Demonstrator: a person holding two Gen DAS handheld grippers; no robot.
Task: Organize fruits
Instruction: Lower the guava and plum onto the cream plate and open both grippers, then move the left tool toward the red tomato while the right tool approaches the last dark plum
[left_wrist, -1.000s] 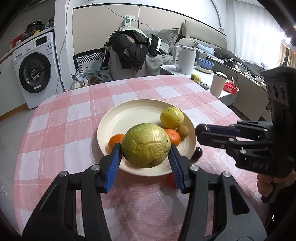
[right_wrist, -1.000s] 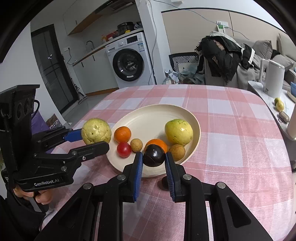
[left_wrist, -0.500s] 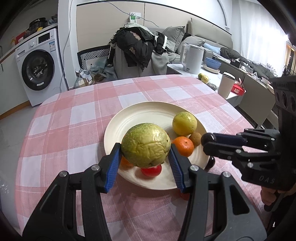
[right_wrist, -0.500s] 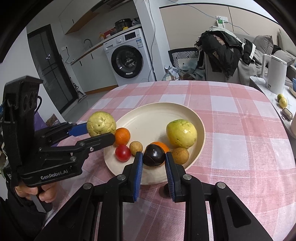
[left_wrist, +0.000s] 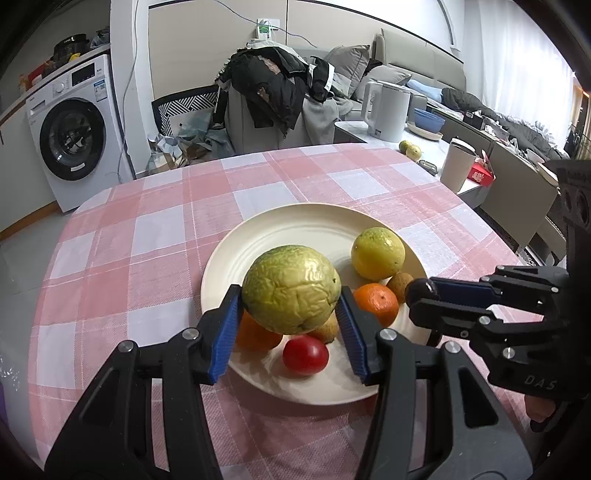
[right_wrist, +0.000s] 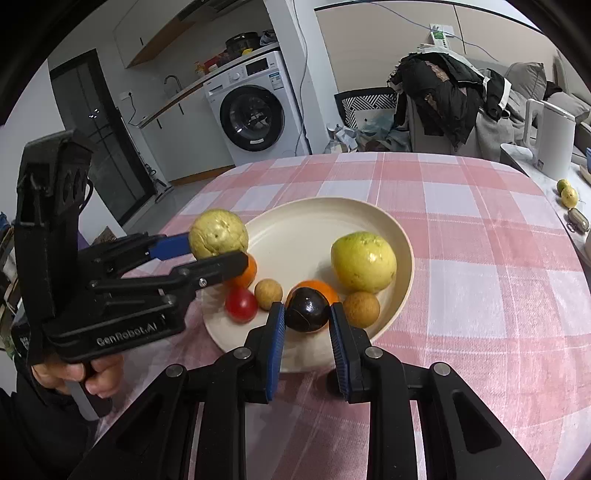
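Two grippers were recorded over a cream plate on a pink checked tablecloth. From the left wrist view alone, the wrinkled green fruit was shown clamped between the blue pads of the left gripper, held above the plate's near side, with one orange partly hidden beneath it. From the right wrist view alone, the dark plum was shown gripped by the right gripper, over the plate's near edge. On the plate were listed a yellow-green fruit, an orange, a red tomato and two small brown fruits. Compared with a second earlier, the green fruit had been carried further in over the plate; the plum was unmoved. Both grippers were angled downward, each held by a hand.
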